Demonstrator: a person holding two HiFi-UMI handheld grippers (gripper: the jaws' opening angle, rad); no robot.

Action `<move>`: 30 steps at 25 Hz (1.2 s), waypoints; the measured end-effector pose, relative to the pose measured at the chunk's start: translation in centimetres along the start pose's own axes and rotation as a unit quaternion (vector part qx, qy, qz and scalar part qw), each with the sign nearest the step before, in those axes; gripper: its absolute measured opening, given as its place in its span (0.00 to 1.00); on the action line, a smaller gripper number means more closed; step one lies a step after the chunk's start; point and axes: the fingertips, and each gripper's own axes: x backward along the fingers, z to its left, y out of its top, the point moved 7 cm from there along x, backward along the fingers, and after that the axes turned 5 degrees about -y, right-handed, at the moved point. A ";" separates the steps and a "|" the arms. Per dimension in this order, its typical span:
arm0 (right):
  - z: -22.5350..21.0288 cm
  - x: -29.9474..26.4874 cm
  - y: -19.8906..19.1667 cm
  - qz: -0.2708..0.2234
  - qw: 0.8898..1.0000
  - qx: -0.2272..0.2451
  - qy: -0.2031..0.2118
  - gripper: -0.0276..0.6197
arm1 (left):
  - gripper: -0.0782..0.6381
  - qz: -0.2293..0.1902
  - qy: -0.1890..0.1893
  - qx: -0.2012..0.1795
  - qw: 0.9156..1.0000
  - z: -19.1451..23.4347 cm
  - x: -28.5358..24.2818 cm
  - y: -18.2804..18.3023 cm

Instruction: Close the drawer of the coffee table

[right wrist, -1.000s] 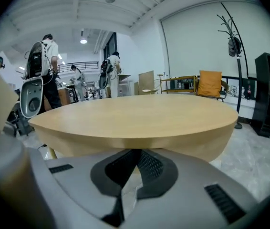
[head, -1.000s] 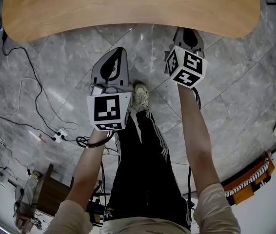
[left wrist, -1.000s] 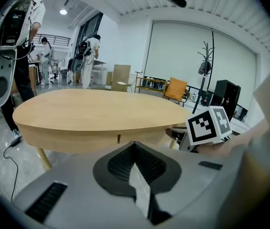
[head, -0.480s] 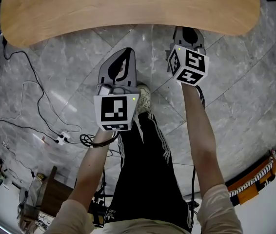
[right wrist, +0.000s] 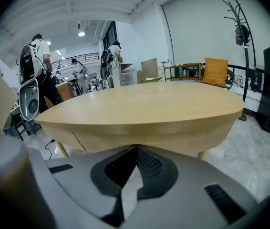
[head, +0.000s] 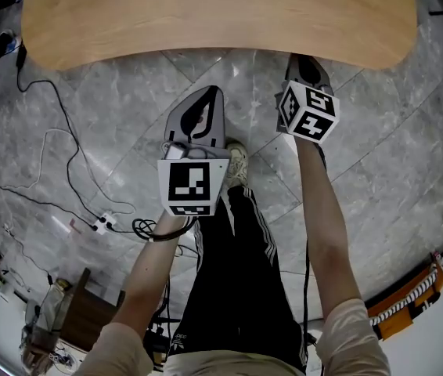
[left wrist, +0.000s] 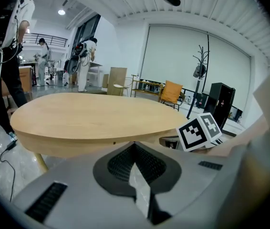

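Where the oval wood coffee table (head: 206,14) curves smoothly, left gripper (left wrist: 134,149) and right gripper (right wrist: 136,150) have jaws pressed together.

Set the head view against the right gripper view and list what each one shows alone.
Head view only: the person's legs, a shoe, floor cables and a power strip. Right gripper view only: an orange chair, a coat stand and people in the background. Both: the wooden coffee table and the shut right gripper.

The coffee table (head: 206,14) is tan wood, the floor (head: 378,131) veined grey, the trousers (head: 237,288) black, white-striped.
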 end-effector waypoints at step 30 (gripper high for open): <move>9.7 44.3 34.8 -0.149 0.987 0.046 0.032 0.05 | 0.12 -0.130 0.045 -0.076 0.988 -10.9 28.3 35.5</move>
